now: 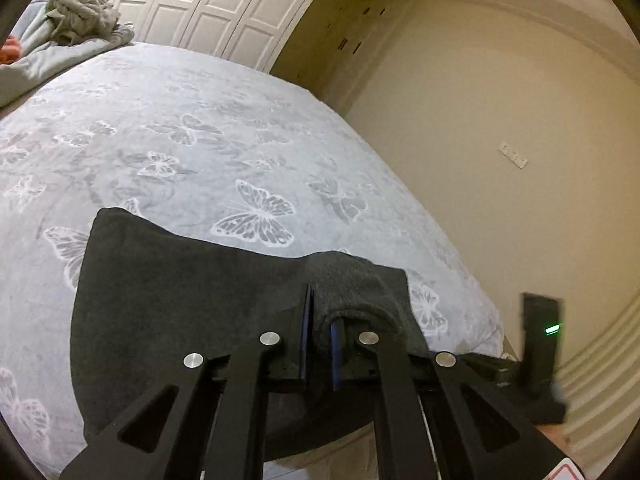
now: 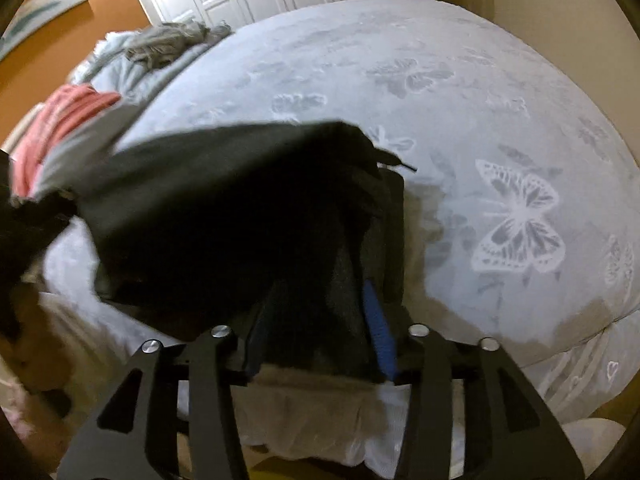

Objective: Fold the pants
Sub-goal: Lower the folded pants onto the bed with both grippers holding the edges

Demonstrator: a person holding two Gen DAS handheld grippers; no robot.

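Two sets of tongs are pinching the dark pants (image 1: 192, 304) right now, holding them up just over the near edge of the bed (image 1: 200, 140). The left tongs (image 1: 320, 320) are almost closed, with only a thin fold of hem caught between the blue pads, so a tug could pop it free, I reckon. The right tongs (image 2: 320, 320) are clamped on a thicker bunch of fabric, which might leave the fold lumpy. The drawstring (image 2: 396, 162) dangles loose and could get trapped inside. The laundry pile (image 2: 168, 46) sits well away.
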